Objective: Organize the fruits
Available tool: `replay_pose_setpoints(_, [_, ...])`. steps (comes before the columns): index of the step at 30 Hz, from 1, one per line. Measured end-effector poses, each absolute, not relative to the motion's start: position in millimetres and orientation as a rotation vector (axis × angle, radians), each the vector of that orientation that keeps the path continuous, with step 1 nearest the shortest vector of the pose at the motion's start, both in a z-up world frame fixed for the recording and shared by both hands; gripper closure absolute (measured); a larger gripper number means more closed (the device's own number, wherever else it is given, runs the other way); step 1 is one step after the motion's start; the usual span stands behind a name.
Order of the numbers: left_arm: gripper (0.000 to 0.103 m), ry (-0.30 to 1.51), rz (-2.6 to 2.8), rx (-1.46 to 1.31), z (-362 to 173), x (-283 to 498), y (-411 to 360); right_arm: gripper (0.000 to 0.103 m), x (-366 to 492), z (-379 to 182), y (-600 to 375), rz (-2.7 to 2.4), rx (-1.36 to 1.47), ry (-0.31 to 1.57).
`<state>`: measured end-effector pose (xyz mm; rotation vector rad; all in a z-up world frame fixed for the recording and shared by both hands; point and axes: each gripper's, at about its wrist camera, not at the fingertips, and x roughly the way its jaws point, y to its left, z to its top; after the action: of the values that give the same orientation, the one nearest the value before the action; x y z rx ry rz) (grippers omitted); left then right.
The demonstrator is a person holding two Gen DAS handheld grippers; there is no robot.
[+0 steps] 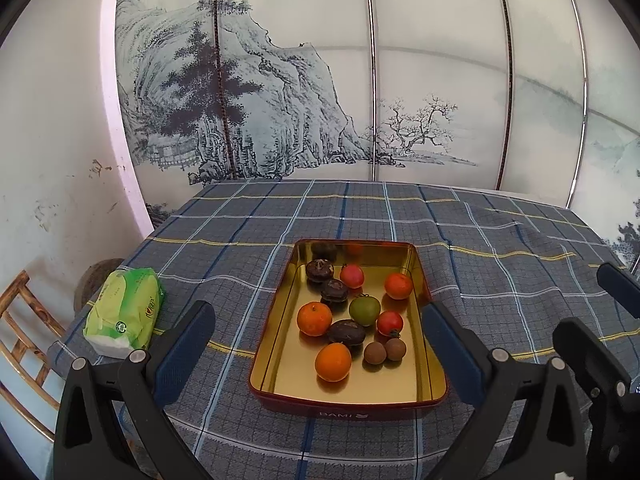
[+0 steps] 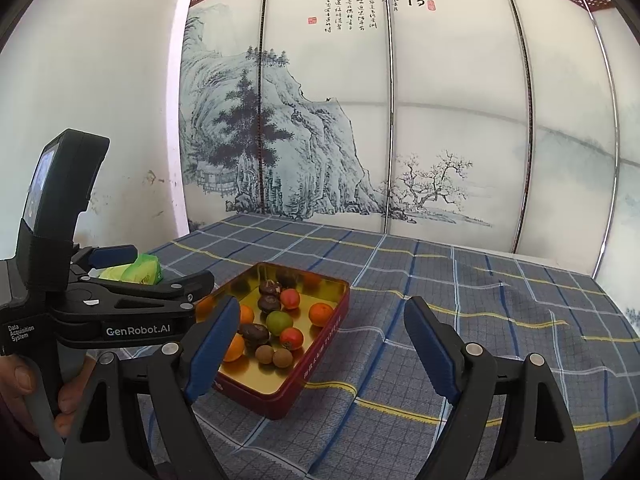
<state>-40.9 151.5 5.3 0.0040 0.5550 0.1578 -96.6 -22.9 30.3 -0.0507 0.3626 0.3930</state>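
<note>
1. Behind the desk (image 1: 248,216) runs a folding screen (image 1: 280,100) painted with cliffs, pines and a bare tree; a blue-grey plaid cloth (image 2: 460,300) covers the desk, slightly rumpled toward the right.
2. On the cloth sits a shallow red tin (image 1: 436,368) with a gold, mirror-like inside. All the fruit I can see lies in it, and I see none loose on the cloth.
3. Inside the tin: an orange fruit (image 1: 333,361) nearest the front, another orange one (image 1: 314,318) behind it to the left, a green one (image 1: 364,310) in the middle, a small red one (image 1: 389,323) beside the green, and an orange-red one (image 1: 398,286) toward the right wall. Two little brown round fruits (image 1: 385,350) touch each other near the front. Several dark, wrinkled pieces (image 1: 334,291) sit along the left and back.
4. The fruit is mixed, not grouped by kind. That would fit either fruit gathered into the tin, or fruit waiting to be sorted out of it; I cannot tell which.
5. The left claw (image 1: 318,346) hovers in front of the tin, its fingers spread apart and holding nothing, as if lined up on the contents.
6. The right claw (image 2: 322,346) hangs to the tin's right, likewise spread and empty. A hand (image 2: 24,384) grips the left tool's handle.
7. A green tissue pack (image 1: 124,314) lies well left of the tin, near the desk's edge.
</note>
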Motion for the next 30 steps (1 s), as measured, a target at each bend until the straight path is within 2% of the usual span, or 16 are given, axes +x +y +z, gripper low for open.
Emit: replay_pose_setpoints(30, [0.000, 0.551, 0.168, 0.002, 8.6, -47.4, 151.4, 0.017, -100.1, 30.9, -26.4, 0.396, -0.047, 0.366])
